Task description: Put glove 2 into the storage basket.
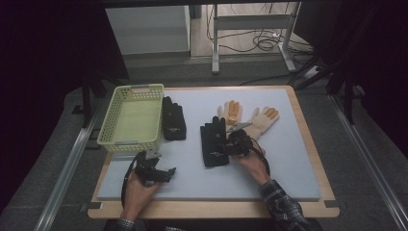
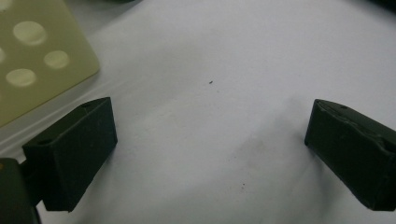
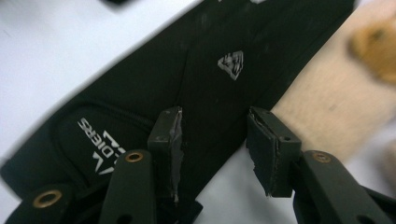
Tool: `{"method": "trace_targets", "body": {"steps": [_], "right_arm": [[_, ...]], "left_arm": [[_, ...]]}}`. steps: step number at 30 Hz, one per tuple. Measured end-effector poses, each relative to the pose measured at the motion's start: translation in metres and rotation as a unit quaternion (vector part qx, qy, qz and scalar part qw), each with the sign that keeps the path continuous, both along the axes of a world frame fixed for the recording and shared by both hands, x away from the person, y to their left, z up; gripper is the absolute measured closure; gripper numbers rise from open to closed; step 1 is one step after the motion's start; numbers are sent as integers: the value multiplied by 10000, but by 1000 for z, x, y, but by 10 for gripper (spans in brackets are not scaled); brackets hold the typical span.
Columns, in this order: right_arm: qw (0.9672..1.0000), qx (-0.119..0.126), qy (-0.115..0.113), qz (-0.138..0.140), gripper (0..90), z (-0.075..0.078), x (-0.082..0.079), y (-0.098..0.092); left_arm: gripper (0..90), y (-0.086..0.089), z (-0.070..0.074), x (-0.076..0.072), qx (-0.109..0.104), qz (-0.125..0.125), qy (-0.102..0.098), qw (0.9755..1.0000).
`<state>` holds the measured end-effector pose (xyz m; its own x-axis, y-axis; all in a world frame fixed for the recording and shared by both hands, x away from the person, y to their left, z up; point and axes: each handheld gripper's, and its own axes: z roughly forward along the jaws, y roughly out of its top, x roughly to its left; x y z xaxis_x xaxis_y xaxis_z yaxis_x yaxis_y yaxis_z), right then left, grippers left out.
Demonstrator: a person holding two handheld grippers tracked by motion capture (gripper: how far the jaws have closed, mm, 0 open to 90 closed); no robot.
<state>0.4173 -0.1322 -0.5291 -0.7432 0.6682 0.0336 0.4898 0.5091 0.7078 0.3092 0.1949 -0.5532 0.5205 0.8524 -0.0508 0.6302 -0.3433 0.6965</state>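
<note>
Black glove (image 3: 196,79) lies mid-table, long axis running away from the person, its edge between the half-spread jaws of the right gripper (image 3: 215,149), not yet pinched; left gripper (image 2: 210,154) stands wide apart, empty, farther off by the basket (image 1: 131,118).

A wooden-edged table (image 1: 308,144) is carrying a pale mat (image 1: 279,163), on which a yellow basket (image 1: 109,130), two black gloves (image 1: 173,118) (image 1: 212,142) and two cream gloves (image 1: 232,111) (image 1: 263,120) are lying.
</note>
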Motion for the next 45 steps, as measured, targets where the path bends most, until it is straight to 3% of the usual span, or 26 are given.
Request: {"method": "trace_targets", "body": {"steps": [2, 3, 4, 9, 13, 16, 17, 19, 21, 25, 30, 31, 32, 34, 37, 42, 45], "right_arm": [[9999, 126, 26, -99, 687, -1, -1, -3], [9998, 151, -34, -125, 830, -1, -1, -6], [9998, 128, -75, -125, 850, -1, -2, -7], [9998, 17, -187, -47, 870, 2, -4, -5], [9996, 100, -241, 72, 871, 19, -11, -9], [9992, 1, -376, 127, 871, 38, -19, -12], [9992, 1, -376, 127, 871, 38, -19, -12], [9983, -122, -545, 136, 871, 58, -26, -18], [9984, -176, -527, 137, 871, 70, -29, -22], [9983, -196, -488, 248, 870, 77, -36, -17], [9964, -110, -320, 774, 863, 67, -47, 20], [9964, -110, -320, 774, 863, 67, -47, 20], [9952, -67, -218, 953, 853, 61, -48, 34], [9946, -24, -160, 1024, 848, 58, -49, 41], [9915, 163, -104, 1285, 751, 53, -52, 62], [9919, 181, -241, 1232, 704, 57, -50, 59], [9951, 89, -172, 971, 717, 49, -42, 36]], "left_arm": [[24, 0, 0, 0, 1, 1, 0, 10000], [24, 0, 0, 0, 2, 1, 1, 10000], [24, 0, 0, 0, 3, 1, 0, 10000], [24, 0, 0, 0, 4, 0, 3, 10000], [24, 0, 0, 0, 3, 0, 4, 10000], [24, 0, 0, 0, 4, -1, 4, 10000], [24, 0, 0, 0, 4, -1, 4, 10000], [24, 0, 0, 0, 4, -5, 4, 10000], [24, 0, 0, 0, -16, 10, -3, 10000], [24, 0, 0, 0, -4, 1, -6, 10000], [24, 0, 0, 0, -6, 3, -9, 10000], [24, 0, 0, 0, -6, 3, -9, 10000], [24, 0, 0, 0, 3, -2, -6, 10000], [24, 0, 0, 0, 8, -7, -2, 10000], [24, 0, 0, 0, -6, 4, -7, 10000], [24, 0, 0, 0, -10, 5, -7, 10000], [24, 0, 0, 0, 1, -5, -4, 10000]]}}
